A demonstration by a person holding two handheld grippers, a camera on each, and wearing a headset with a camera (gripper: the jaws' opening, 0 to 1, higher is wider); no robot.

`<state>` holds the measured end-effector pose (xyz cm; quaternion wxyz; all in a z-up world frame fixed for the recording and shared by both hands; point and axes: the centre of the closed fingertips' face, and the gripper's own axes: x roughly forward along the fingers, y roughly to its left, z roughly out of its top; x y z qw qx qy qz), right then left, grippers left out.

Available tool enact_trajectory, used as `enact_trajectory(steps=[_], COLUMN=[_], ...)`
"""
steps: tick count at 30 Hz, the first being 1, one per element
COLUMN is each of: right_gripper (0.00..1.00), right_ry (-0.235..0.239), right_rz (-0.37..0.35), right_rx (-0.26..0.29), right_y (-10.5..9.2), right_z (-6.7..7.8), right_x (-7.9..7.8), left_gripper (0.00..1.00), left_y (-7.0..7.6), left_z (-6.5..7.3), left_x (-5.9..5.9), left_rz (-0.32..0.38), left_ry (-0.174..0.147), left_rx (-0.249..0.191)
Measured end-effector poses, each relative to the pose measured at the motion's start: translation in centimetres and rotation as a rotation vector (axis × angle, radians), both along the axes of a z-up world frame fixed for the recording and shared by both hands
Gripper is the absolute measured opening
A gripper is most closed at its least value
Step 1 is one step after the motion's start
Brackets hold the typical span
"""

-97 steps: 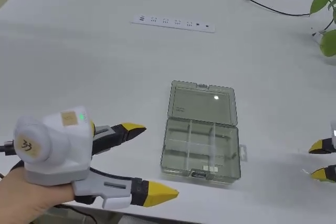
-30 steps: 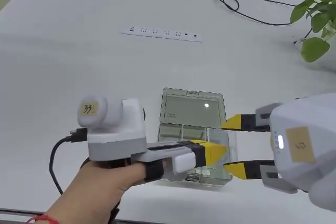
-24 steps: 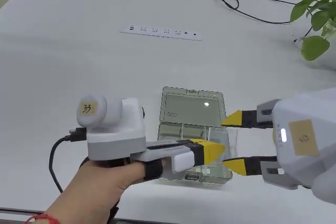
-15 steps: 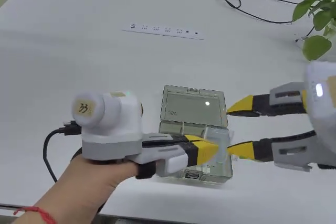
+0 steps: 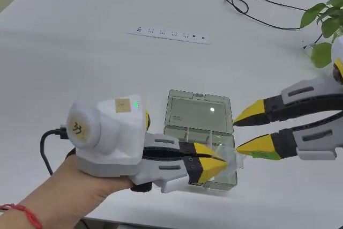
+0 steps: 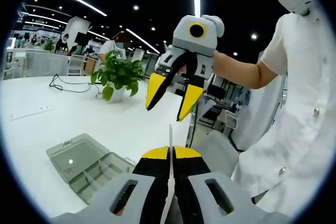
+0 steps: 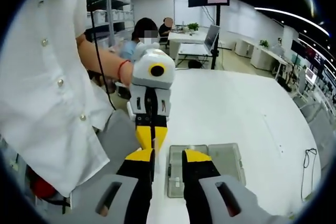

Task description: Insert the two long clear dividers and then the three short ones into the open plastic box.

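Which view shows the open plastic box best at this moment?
The left gripper view: the open plastic box shows lid and compartments unblocked. In the head view the left gripper, shut on a clear divider, covers its front. In the right gripper view the right gripper overlaps its near edge.

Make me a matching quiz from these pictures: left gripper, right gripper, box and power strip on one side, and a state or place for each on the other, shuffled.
1. left gripper
2. right gripper
3. box
4. power strip

A. lies beyond the box
B. shut on a clear divider
C. lid laid back
D. jaws apart

Pairs: 1-B, 2-D, 3-C, 4-A.
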<state>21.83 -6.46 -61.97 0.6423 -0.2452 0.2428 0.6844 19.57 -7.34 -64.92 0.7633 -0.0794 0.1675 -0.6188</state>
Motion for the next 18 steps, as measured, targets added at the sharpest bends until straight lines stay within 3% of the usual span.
enact_trajectory(steps=[4,12,18], right_gripper=[0.18,0.12,0.09], right_ry=[0.016,0.051,0.073], right_rz=[0.035,0.128,0.147], right_rx=[-0.02,-0.053,-0.072], right_y=[-0.1,0.4,0.2], right_z=[-0.2,-0.7,-1.2], right_x=[-0.6,-2.6,-3.1], left_gripper=[0.0,0.0,0.0], left_y=[-0.1,-0.2,-0.3], left_z=[0.3,0.4,0.6], left_x=[-0.2,-0.4,-0.5], left_rz=[-0.022,-0.041,-0.047], left_ry=[-0.039,-0.056,-0.066], left_rx=[0.012,0.008,0.004])
